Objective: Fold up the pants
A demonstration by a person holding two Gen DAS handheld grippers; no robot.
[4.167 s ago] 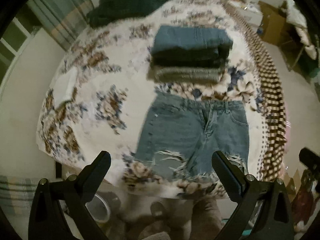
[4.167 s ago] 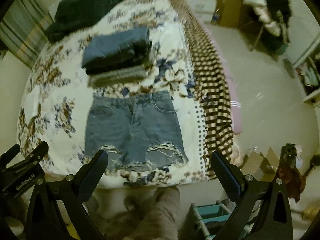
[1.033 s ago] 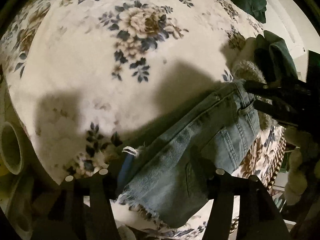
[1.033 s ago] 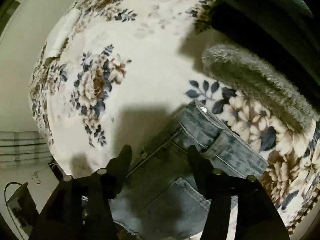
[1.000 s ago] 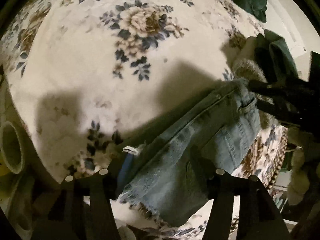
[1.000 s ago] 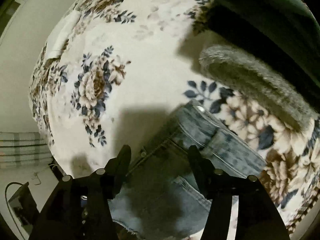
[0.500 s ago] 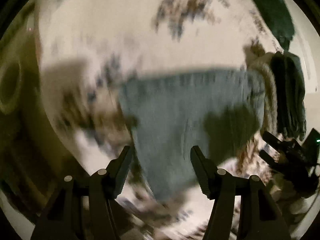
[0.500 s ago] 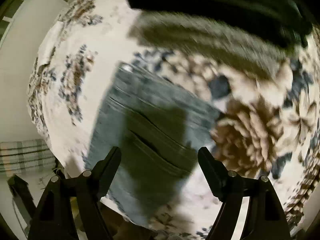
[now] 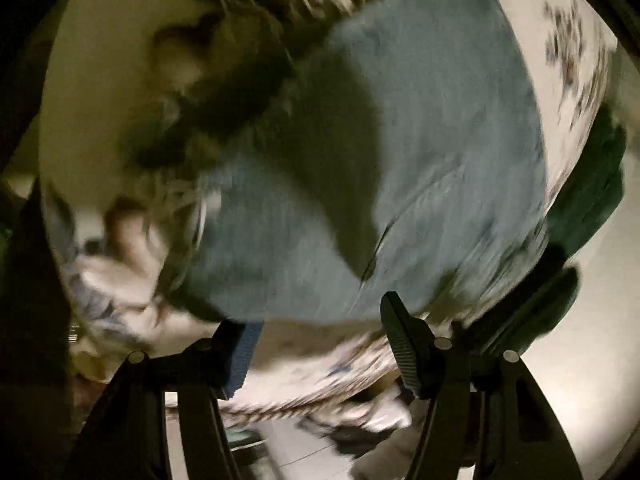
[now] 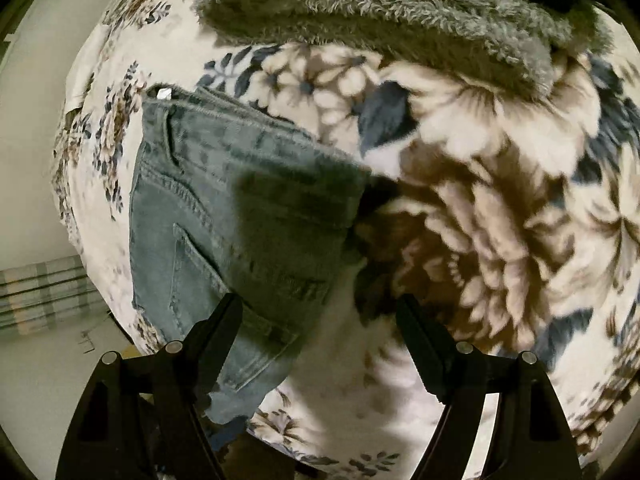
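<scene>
Both claws wide and empty: left gripper [image 9: 316,324] just below the denim shorts [image 10: 224,216], right gripper [image 10: 320,320] straddling their right edge. Shorts lying halved lengthwise, back pocket up, on the floral blanket [image 10: 480,184], near the grey fleece stack [image 10: 380,4]. Lengthwise fold judged done; next likely needs hem brought to waistband.

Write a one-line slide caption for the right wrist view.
Open right gripper above folded denim shorts on a floral blanket, fuzzy grey garment beyond.
</scene>
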